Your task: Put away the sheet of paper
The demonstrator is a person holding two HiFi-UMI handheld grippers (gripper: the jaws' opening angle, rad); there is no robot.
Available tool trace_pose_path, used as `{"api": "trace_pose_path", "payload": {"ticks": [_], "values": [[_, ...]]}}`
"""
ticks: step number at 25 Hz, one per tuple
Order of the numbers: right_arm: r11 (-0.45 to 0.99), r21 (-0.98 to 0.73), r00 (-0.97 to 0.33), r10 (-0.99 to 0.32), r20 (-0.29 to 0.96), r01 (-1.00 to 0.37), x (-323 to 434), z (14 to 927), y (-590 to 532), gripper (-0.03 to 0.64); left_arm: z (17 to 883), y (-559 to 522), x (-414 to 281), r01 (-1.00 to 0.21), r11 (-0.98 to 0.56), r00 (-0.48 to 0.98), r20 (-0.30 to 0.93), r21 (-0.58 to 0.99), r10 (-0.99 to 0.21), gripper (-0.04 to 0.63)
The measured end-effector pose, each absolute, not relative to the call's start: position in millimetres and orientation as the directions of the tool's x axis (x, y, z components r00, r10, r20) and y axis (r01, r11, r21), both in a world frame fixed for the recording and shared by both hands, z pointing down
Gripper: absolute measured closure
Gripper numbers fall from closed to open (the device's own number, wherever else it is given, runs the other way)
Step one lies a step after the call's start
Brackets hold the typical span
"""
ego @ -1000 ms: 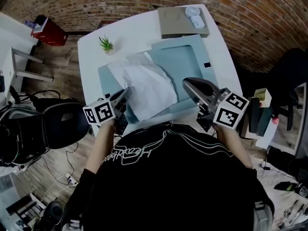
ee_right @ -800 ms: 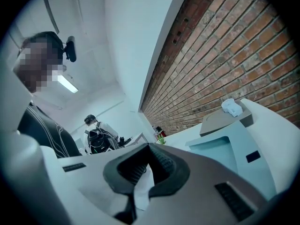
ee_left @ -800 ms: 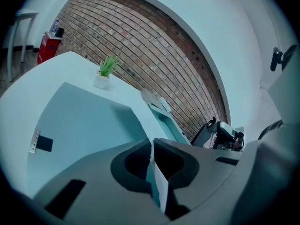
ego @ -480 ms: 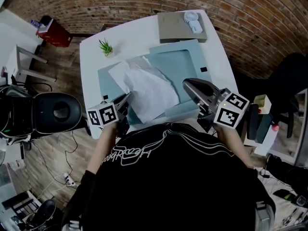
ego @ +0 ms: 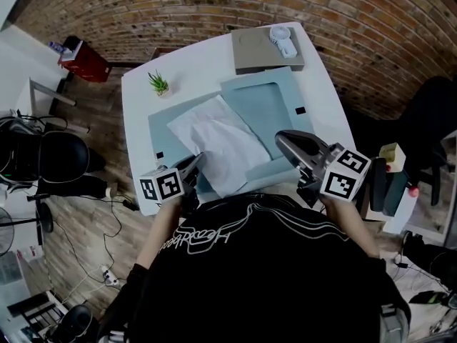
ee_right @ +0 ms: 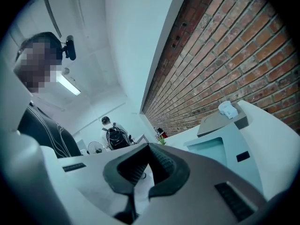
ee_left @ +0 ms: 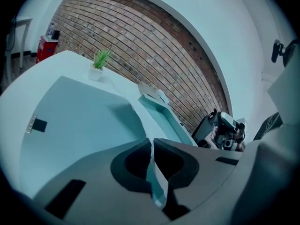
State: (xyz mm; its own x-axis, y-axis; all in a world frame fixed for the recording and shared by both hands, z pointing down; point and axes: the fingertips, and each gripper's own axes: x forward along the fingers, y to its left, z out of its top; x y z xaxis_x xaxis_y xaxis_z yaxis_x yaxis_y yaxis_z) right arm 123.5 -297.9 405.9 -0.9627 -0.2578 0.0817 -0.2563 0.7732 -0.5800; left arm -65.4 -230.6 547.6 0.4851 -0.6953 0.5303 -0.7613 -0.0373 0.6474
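Left gripper (ego: 198, 160): lowest and nearest, at the near left corner of the paper. Its jaws are clenched on a thin sheet edge that stands up between the pads in the left gripper view (ee_left: 151, 143) (I take it to be the paper's corner, not the folder flap, but the tint makes that hard to settle).
Right gripper (ego: 280, 136): held level above the near right part of the folder. The jaws are pressed together at the tips with nothing between them (ee_right: 149, 145).
Sheet of paper (ego: 221, 138): white and a little rumpled. It lies slantwise across the middle of the open folder, with its near corner at the left jaws.
Folder (ego: 270, 98): pale blue, spread open on the white bench (ego: 193, 59). The left half is flat and partly under the paper. The right half has a raised border and is mostly bare.
Far end of the bench: a small potted plant (ego: 158, 84) on the left and a grey box (ego: 257, 45) with a white object on top, near the brick wall.
Step in hand: the paper is gripped but not yet stowed. It needs squaring up inside the folder.
Next move calls for: drawing the pinched corner so the sheet lies flat within one half, without creasing it further. The free right gripper would then need to take the bordered half and fold it over (this means opening those jaws first). The pinch should keep hold until the sheet sits straight.
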Motion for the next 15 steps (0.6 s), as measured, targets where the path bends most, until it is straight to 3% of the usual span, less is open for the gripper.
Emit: {"api": "trace_pose_path", "payload": {"ticks": [15], "values": [[0.73,-0.583,-0.925,-0.363,0.111,-0.356,162.8,413.2,-295.6,0.614,554.4,-269.4,-47.2,-0.758,-0.078,0.515,0.521,0.647,-0.681,0.555]]}}
